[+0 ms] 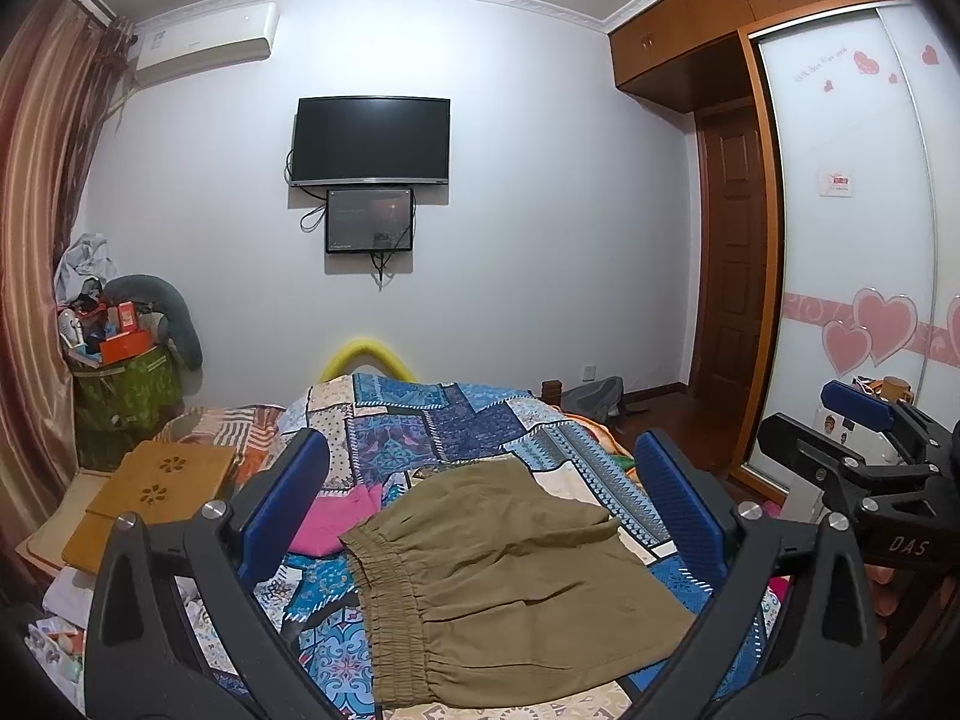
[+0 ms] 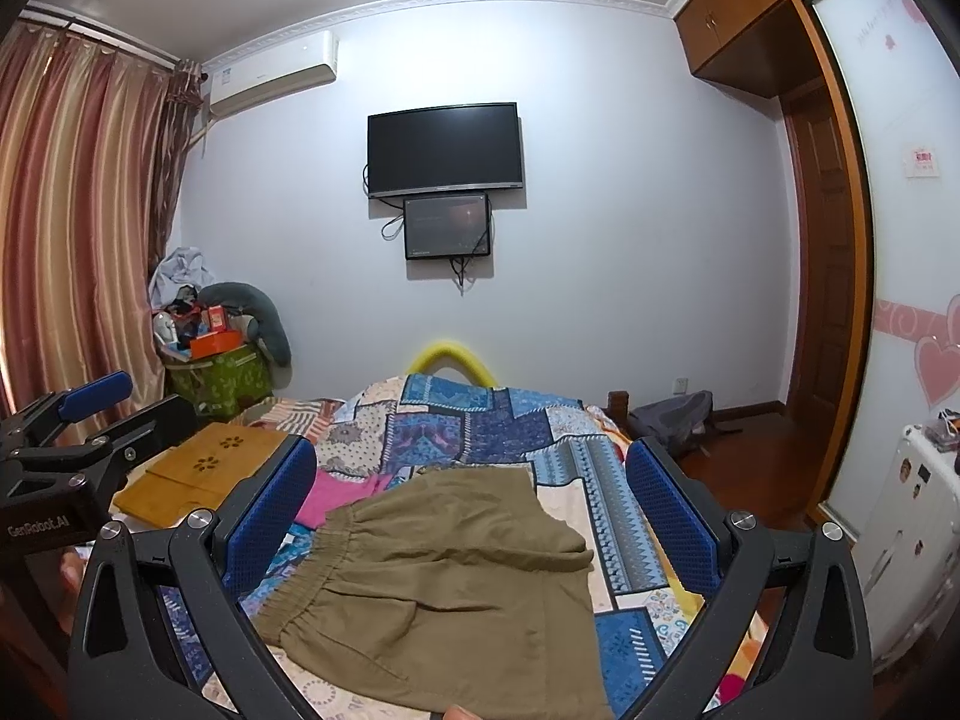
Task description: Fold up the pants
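Olive pants (image 1: 516, 588) lie folded on the patchwork bedspread (image 1: 456, 426), elastic waistband at 9 o'clock, leg hems toward 3 o'clock. A pink garment (image 1: 336, 516) peeks out beside them at 10 o'clock. The left gripper (image 1: 480, 492) hovers above the pants with its blue pads spread wide, holding nothing. The right gripper (image 2: 471, 498) is likewise wide apart and empty, the pants lying between its fingers in view.

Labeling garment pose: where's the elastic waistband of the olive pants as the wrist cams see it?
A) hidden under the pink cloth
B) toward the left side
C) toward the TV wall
B: the gathered waistband runs along the left edge of the olive pants, with the pink cloth apart, beyond it.
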